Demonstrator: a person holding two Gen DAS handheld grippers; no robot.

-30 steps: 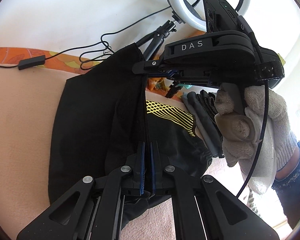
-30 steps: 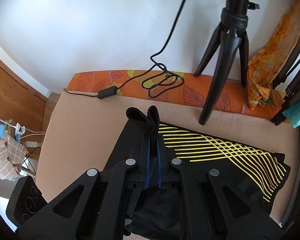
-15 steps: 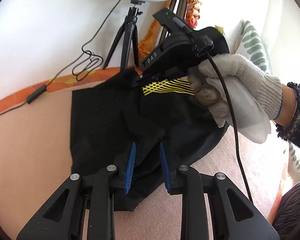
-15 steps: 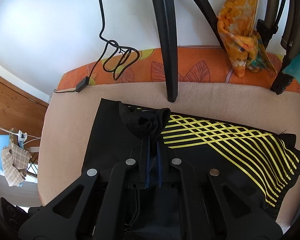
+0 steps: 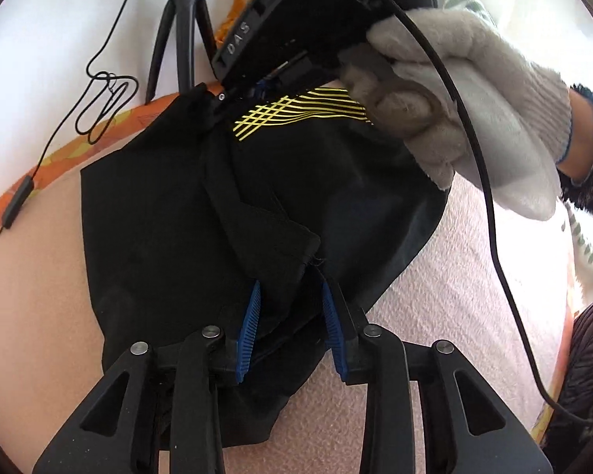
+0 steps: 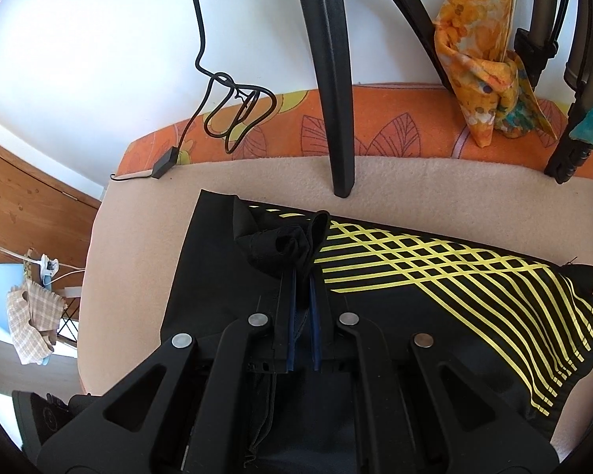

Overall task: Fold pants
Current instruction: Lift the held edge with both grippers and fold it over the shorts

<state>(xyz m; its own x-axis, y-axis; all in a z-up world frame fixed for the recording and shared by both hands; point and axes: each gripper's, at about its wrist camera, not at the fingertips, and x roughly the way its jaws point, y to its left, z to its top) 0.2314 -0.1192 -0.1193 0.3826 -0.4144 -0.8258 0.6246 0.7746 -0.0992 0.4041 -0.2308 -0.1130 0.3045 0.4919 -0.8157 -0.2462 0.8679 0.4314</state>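
Black pants (image 5: 154, 205) with yellow crossed stripes (image 6: 446, 272) lie folded over on a beige blanket (image 5: 31, 296). My left gripper (image 5: 290, 290) is open, its blue pads either side of a loose corner of the fabric that lies between them. My right gripper (image 6: 303, 276) is shut on a bunched fold of the pants (image 6: 284, 249) at the far edge. It also shows in the left wrist view (image 5: 217, 106), held by a white-gloved hand (image 5: 466, 91), pinching the pants near the stripes.
A black tripod leg (image 6: 336, 98) stands on the blanket just beyond the pants. A black cable with an inline box (image 6: 164, 164) lies on the orange patterned cover (image 6: 395, 130) along the white wall. An orange cloth (image 6: 482, 63) hangs at the right.
My left gripper has opened and let go of the pants edge. My right gripper carried its fold toward the far edge and lowered it; the pants now lie flatter.
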